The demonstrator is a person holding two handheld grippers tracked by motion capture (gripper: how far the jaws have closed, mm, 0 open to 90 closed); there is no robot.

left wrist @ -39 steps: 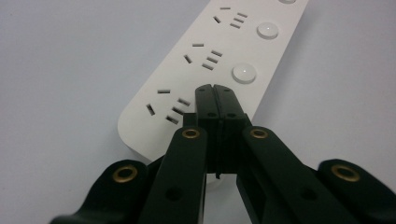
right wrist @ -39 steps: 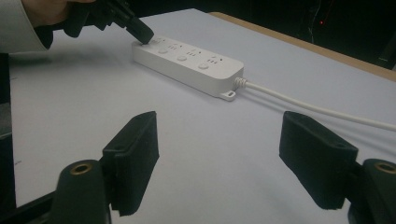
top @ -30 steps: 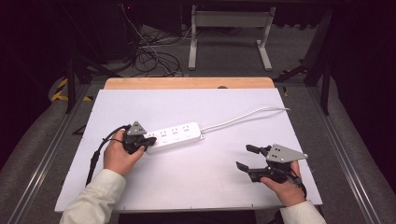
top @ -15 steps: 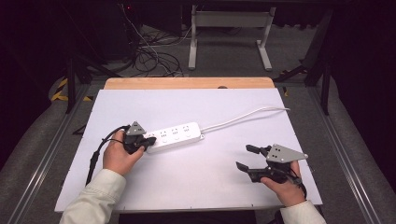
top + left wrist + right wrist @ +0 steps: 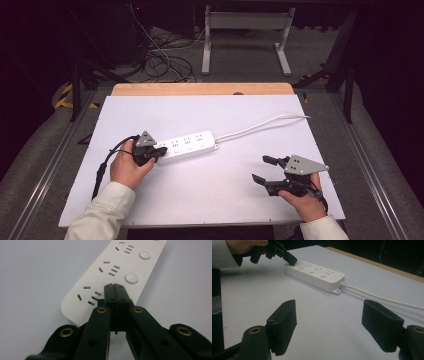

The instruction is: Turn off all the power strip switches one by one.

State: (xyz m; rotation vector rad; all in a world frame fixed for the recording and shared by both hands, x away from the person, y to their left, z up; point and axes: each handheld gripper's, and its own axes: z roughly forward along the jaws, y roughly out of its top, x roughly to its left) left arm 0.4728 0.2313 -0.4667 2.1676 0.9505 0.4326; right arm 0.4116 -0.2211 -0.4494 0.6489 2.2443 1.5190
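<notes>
Our left gripper (image 5: 115, 288), jaws pressed together, bears its tip on the power strip (image 5: 190, 145) at the end button, toward nine o'clock of the desk (image 5: 210, 210). We press straight down, steadily, so the strip does not slide. Our right gripper (image 5: 264, 169) waits with jaws apart near four o'clock.
</notes>
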